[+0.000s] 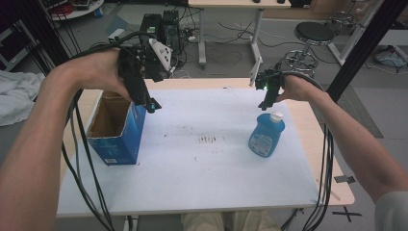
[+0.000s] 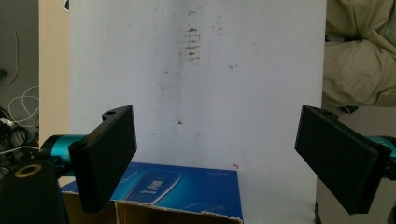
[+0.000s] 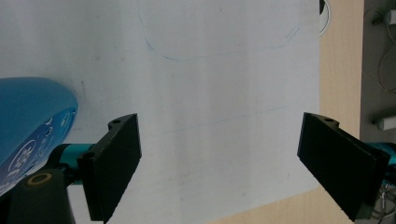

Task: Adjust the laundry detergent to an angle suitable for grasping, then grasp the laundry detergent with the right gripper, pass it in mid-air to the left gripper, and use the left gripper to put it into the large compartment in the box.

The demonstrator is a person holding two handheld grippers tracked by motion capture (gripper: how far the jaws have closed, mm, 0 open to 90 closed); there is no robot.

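Both grippers spread wide, empty. Right gripper (image 1: 266, 103) hovers just above blue bottle (image 1: 266, 136); left gripper (image 1: 150, 104) over open box (image 1: 118, 137), well left of bottle. We advise lowering squarely, clamping bottle's neck.

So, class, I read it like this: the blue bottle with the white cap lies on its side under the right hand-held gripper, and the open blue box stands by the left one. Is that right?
Not quite. The blue bottle stands upright on the white sheet, white cap on top, as the high view shows. The rest holds: it is just below the right hand-held gripper, and the open blue box stands by the left hand-held gripper.
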